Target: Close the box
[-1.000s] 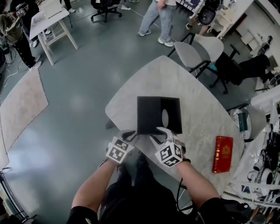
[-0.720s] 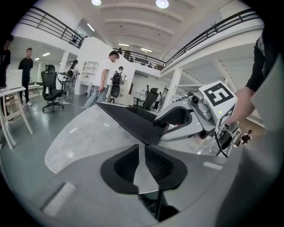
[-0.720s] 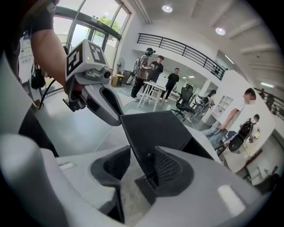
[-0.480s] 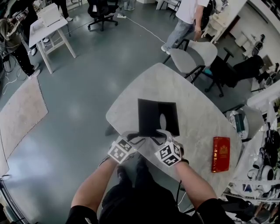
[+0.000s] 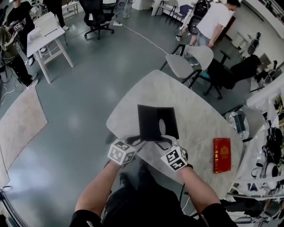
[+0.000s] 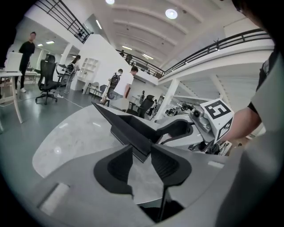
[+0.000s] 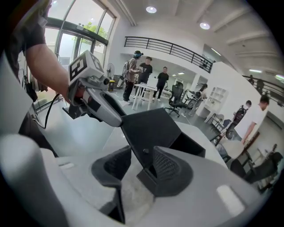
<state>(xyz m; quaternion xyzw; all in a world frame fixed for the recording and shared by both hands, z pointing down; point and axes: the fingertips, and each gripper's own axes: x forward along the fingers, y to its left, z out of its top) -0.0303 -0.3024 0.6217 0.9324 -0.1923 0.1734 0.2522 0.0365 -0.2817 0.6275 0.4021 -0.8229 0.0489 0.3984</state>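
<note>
Well, the box [image 5: 153, 122] sits lower centre on the bench [image 5: 195, 104], its lid [image 7: 148, 128] tilted up (closing is barely begun). The left gripper [image 6: 142, 153] is opening around a box corner. The right gripper [image 7: 142, 162] is spread, with the lid between its jaws.

A grey floor [image 5: 97, 84] is stretching under a pale rug [image 5: 22, 122] and white table [image 5: 46, 29]. A grey chair [image 5: 179, 65] is standing beside the marble table [image 5: 191, 104], ceiling lights [image 6: 171, 13] glowing.
</note>
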